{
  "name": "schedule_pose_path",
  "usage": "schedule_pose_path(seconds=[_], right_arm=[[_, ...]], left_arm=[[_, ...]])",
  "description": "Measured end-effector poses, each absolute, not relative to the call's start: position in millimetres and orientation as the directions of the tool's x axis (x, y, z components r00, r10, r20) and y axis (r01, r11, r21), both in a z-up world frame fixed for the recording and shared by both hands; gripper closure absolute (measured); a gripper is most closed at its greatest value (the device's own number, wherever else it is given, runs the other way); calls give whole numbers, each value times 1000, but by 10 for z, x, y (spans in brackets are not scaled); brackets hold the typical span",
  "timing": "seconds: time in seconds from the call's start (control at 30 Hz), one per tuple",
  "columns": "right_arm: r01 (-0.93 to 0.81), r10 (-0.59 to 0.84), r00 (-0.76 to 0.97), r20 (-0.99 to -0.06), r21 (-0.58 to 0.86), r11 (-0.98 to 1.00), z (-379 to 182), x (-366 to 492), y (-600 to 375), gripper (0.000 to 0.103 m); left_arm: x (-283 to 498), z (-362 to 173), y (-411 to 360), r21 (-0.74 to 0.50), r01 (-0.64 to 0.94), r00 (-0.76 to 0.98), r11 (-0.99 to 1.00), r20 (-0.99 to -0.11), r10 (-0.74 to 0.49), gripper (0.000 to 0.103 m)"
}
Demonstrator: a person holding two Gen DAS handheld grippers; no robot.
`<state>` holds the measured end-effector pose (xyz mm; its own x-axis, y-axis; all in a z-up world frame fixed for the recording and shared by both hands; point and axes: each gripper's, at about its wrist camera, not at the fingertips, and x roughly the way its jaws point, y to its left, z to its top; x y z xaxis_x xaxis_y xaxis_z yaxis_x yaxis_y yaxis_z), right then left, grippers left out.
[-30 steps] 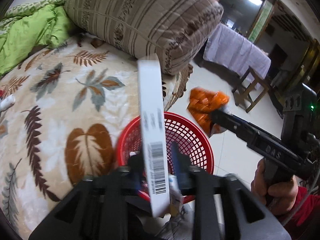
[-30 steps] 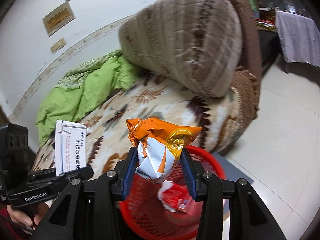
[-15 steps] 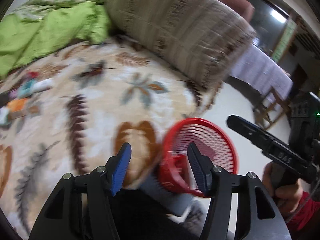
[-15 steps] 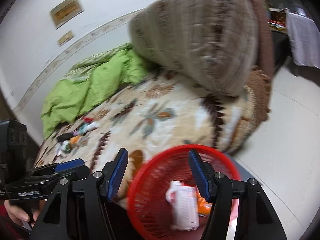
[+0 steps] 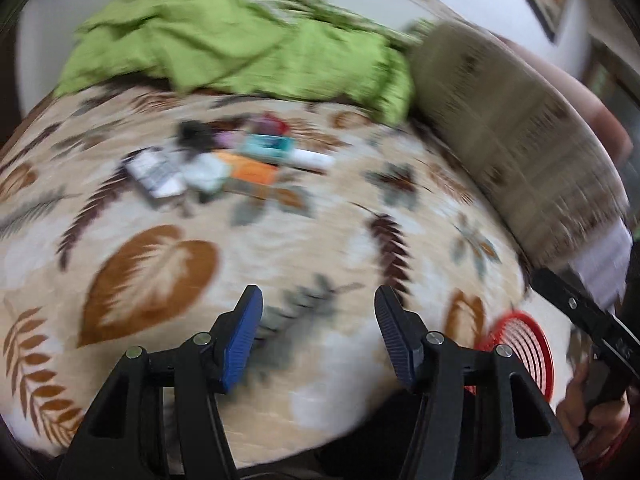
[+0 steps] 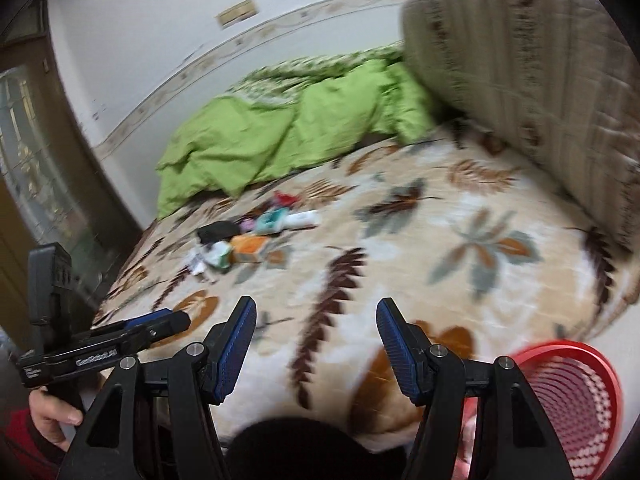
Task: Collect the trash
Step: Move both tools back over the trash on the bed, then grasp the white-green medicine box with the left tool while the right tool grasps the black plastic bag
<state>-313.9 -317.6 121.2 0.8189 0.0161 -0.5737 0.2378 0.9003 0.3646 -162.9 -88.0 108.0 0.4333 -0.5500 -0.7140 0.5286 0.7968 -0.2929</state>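
The left gripper [image 5: 319,336] is held wide open w/ nothing between its blue pads [image 5: 242,340], above the near edge of the bed [image 5: 280,248]. The right gripper [image 6: 316,348] is also spread open and empty, pads [image 6: 236,350] well apart. Each gripper is seen in the other's view: the right one at the right edge of the left view, the left one at the lower left of the right view, held by a hand [image 6: 52,412].

A red basket [image 6: 576,404] is seen low at the right, beside the bed edge; approx. the same place in the left view [image 5: 520,344]. Its inside cannot be read because of blur.

Farther on the leaf-print blanket [image 6: 460,240], the trash [image 5: 224,160] is lying in a small cluster, near the middle of the bed: an orange pack [image 6: 250,246], a teal pack [image 6: 272,218], a white tube [image 6: 304,218], a black item [image 6: 216,232], etc. Details are too blurred to tell.

Behind it, a green quilt [image 5: 240,40] is bunched against the wall [image 6: 140,40], and a striped pillow [image 6: 520,80] is at the right.
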Motion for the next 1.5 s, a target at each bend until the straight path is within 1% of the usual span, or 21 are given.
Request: schedule_pose_path(seconds=[0.1,0.3,0.47,0.63,0.73,0.8,0.93,1.07,1.1,1.2,1.23,1.3,1.37,1.5], right_arm=[[194,77,808,-585,387,901,1228,-2850,-3047,37],[150,163,764,-624,417,897,1228,-2172,-2835,37],[138,245,722,-647,481,866,1180,-1459,-2712,37],[120,310,676,-669,515,849,1136,-632,-2542,37],[135,351,632,-691,544,828,1006,-75,-2466,37],[166,365,592,-718,552,817,853,277,-2425,37],[216,359,536,-764,536,816,594,769,-2332,37],[223,313,475,-823,456,862,428,1068,-2159,37],[214,292,462,-837,425,880,408,1100,-2127,46],[187,288,458,-841,407,894,372,1061,-2104,60],[178,288,459,-841,404,897,367,1027,-2103,62],[167,309,461,-832,423,891,338,942,-2118,68],[151,337,462,-820,447,882,316,800,-2116,70],[92,421,457,-783,513,854,302,359,-1996,71]], left_arm=[[-1403,1038,-609,-298,447,489,843,-708,-509,46],[-919,843,-108,-316,272,550,909,-724,-416,46],[-625,650,155,-297,185,593,937,-727,-348,46],[-464,461,254,-293,159,595,943,-733,-328,46],[-381,426,323,-328,145,588,934,-731,-348,46],[-351,437,338,-318,146,599,937,-726,-339,46],[-317,408,349,-343,153,581,927,-728,-365,46],[-300,390,330,-354,166,566,920,-730,-383,46],[-301,393,323,-352,170,565,920,-730,-384,46],[-303,396,324,-359,172,564,917,-728,-390,46],[-300,396,329,-361,170,564,917,-727,-391,46],[-301,394,352,-372,162,563,914,-726,-395,46],[-304,396,383,-376,154,566,914,-725,-393,46],[-292,391,463,-401,136,565,906,-719,-404,46]])
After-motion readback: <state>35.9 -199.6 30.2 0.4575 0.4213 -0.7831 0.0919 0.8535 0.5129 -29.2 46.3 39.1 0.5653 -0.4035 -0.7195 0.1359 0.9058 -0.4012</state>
